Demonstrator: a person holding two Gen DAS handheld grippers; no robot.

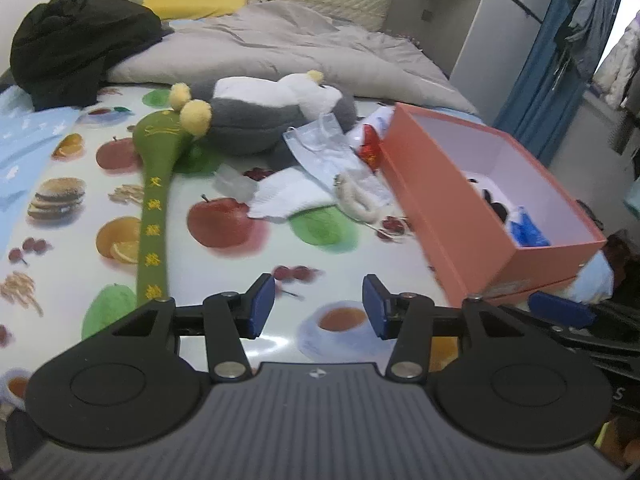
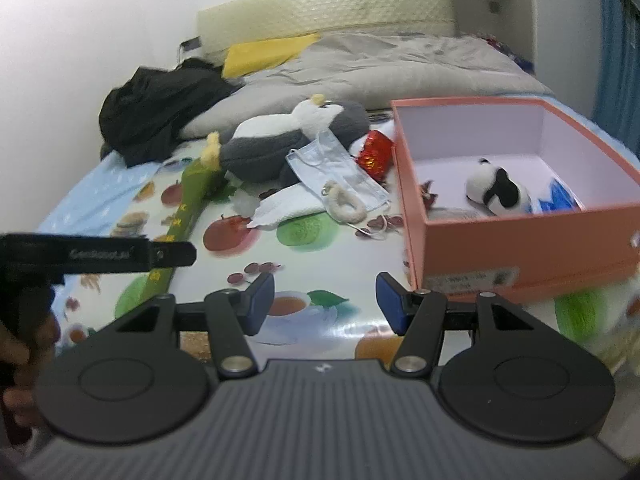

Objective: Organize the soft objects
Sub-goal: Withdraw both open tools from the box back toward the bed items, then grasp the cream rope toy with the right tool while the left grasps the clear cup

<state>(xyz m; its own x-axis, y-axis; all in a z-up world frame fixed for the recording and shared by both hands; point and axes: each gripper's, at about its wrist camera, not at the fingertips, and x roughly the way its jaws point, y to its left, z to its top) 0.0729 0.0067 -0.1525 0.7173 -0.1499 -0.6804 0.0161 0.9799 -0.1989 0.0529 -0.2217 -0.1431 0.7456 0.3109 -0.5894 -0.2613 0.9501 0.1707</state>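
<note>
Left wrist view: the left gripper (image 1: 318, 306) hovered above the fruit-print cloth (image 1: 224, 264), its blue pads wide apart and holding nothing. Ahead lay a long green plush stick (image 1: 154, 216) with yellow pom-poms, a grey and white plush toy (image 1: 272, 110), a white tissue (image 1: 286, 198), a pale blue face mask (image 1: 324, 150) and a fuzzy white ring (image 1: 358, 200). To the right stood the open orange box (image 1: 452, 208).

Right wrist view: the right gripper (image 2: 326, 306) was likewise spread open and empty, low over the cloth. The orange box (image 2: 520, 240) sat just ahead and right, containing a small black and white plush (image 2: 496, 192). The left gripper (image 2: 120, 256) entered from the left edge, beside the green stick.
</note>
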